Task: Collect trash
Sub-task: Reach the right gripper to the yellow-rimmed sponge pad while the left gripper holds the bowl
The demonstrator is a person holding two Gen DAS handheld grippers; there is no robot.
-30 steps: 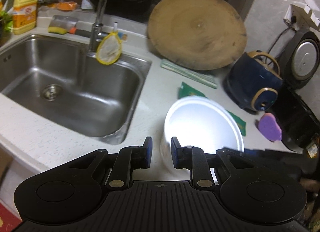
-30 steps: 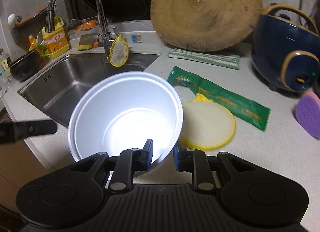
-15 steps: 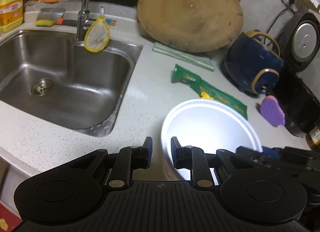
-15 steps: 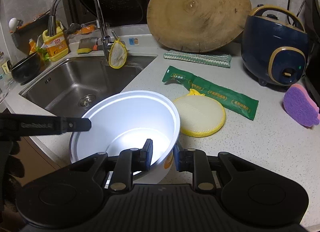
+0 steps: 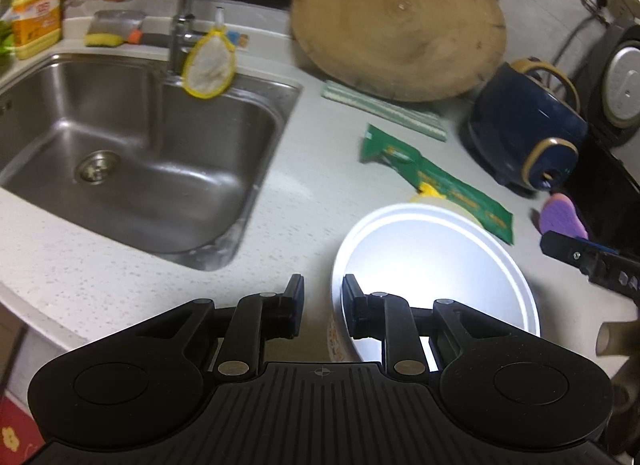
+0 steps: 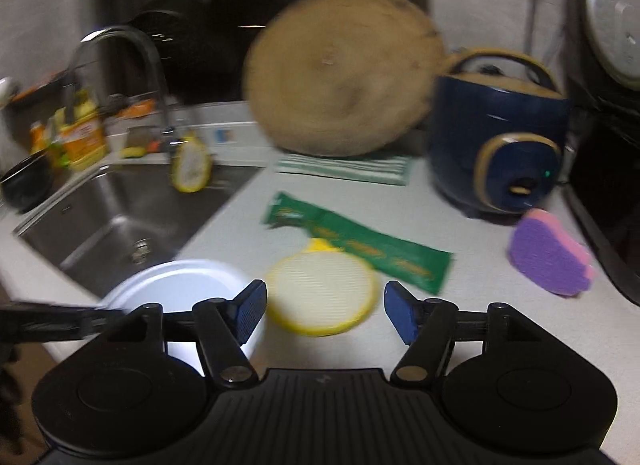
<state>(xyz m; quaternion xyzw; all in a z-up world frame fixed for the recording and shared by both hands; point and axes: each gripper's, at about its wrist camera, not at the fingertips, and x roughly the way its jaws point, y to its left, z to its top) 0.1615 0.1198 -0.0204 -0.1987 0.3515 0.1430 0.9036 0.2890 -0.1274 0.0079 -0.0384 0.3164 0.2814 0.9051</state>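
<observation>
That white disposable bowl at the near counter edge looks light, thin and easily crushed, so its rim, where the left gripper pinches it, suits best, while the right gripper has just spread open, holding nothing.

1. A home kitchen; a stainless steel sink with a tall faucet is sunk into a pale speckled countertop.
2. A round wooden chopping board leans behind; a navy rice cooker, a yellow detergent bottle and a purple sponge stand about.
</observation>
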